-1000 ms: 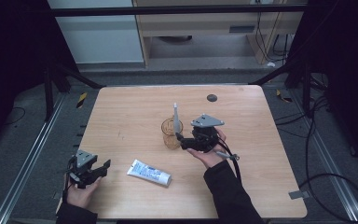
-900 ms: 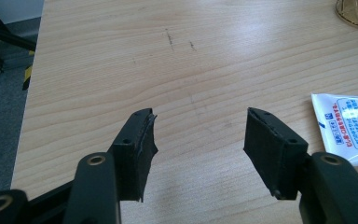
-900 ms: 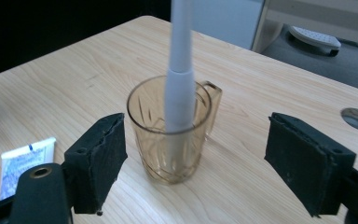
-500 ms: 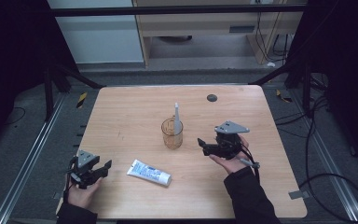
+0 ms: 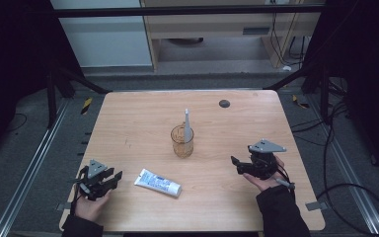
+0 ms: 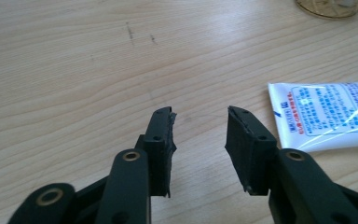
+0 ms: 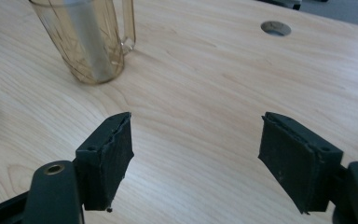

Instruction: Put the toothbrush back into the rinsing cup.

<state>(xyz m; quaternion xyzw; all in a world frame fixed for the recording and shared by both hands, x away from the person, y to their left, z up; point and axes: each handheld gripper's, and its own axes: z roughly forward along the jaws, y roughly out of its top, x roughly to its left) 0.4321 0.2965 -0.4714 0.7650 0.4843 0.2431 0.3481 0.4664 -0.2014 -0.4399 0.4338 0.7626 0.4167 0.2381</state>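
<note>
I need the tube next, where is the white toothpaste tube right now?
In the high view the toothpaste tube lies flat near the table's front edge, between the left gripper and the amber cup.

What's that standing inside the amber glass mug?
A flat silver-grey tube stands upright in the mug, its top poking above the rim. Tinted glass blurs its lower end, so markings can't be read.
</note>
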